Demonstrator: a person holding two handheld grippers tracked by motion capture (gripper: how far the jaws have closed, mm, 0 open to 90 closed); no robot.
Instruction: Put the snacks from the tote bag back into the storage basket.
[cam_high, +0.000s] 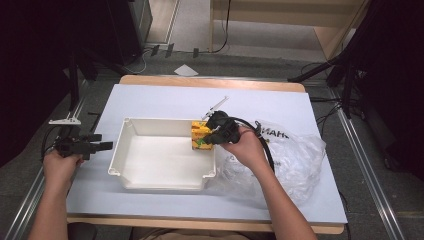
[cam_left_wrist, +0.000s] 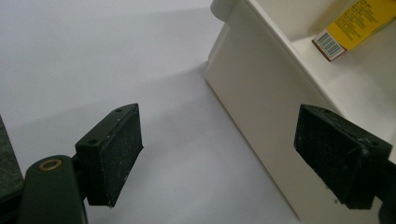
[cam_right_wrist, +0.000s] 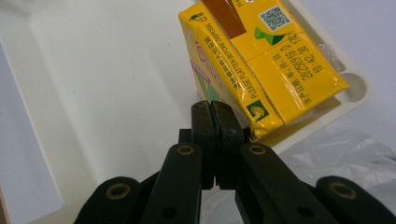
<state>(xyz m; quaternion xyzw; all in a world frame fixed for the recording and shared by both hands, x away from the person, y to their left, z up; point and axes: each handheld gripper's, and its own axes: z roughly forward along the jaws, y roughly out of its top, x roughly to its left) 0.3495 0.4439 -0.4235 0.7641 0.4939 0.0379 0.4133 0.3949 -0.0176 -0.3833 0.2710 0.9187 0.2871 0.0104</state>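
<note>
A yellow drink carton (cam_high: 200, 135) stands tilted against the right wall inside a white plastic tray (cam_high: 120, 150) on the pale table. My right gripper (cam_high: 212, 137) reaches over the tray's right rim and is shut. In the right gripper view its tips (cam_right_wrist: 215, 116) lie against the carton's (cam_right_wrist: 266, 60) lower corner, with nothing visible between the pads. My left gripper (cam_high: 107, 146) rests open at the table's left edge, just left of the tray. In the left gripper view its jaws (cam_left_wrist: 233, 158) stand wide apart beside the tray's outer wall (cam_left_wrist: 261, 107), with the carton (cam_left_wrist: 355, 23) beyond.
A crumpled clear plastic bag (cam_high: 295, 155) lies right of the tray, under my right forearm, and shows in the right gripper view (cam_right_wrist: 336, 154). The tray's floor (cam_right_wrist: 93, 70) is bare left of the carton. Dark stands and cables flank the table.
</note>
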